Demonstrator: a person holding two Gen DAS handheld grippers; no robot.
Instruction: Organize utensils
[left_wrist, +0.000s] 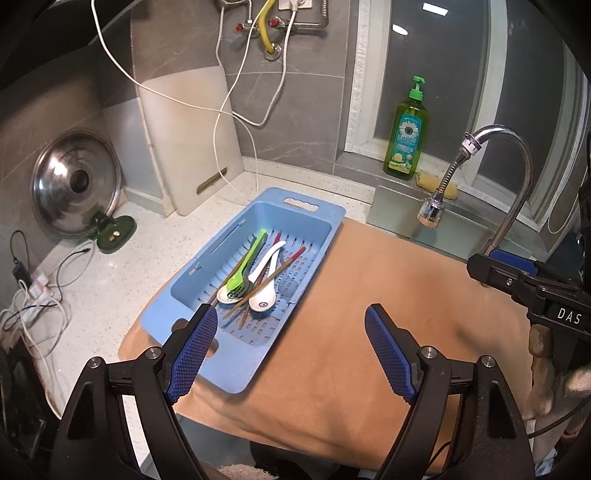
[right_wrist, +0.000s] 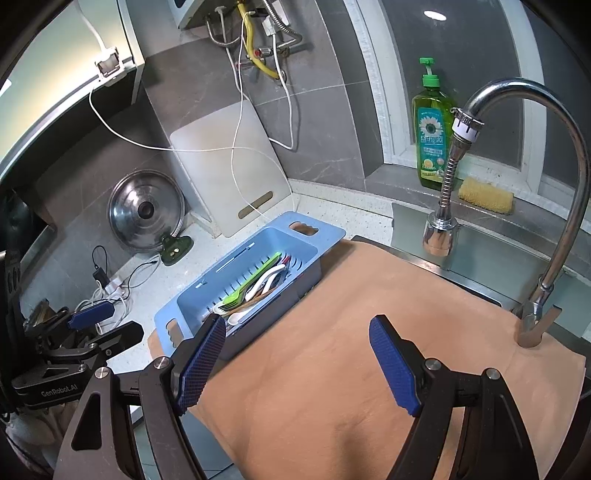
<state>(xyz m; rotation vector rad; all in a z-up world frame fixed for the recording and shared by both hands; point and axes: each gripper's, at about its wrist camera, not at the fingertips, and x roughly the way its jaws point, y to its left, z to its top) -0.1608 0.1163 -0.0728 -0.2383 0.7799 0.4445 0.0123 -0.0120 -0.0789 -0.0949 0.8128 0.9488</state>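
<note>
Both my left tongs (left_wrist: 291, 354) and right tongs (right_wrist: 297, 363) gape wide, holding nothing, over the tan cloth (left_wrist: 351, 332). Beyond, at the surface's left edge, the blue tray (left_wrist: 207, 254) holds forks, spoons and chopsticks (left_wrist: 255, 273) in a crossed heap; I'd pinch one handle end, lifting clear of the tangle.

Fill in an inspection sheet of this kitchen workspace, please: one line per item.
Surface: speckled white counter; tan cloth spread beside it.
Job's things: blue drain basket holds green fork, white soup spoons, chopsticks, piled together.
Clutter: pot lid, cutting board, dish soap, sponge.
Grippers: left hand-held gripper open, empty; right hand-held gripper open, empty.
Cables: white cords hang down wall; charger wires on counter.
Surroundings: faucet, window.
</note>
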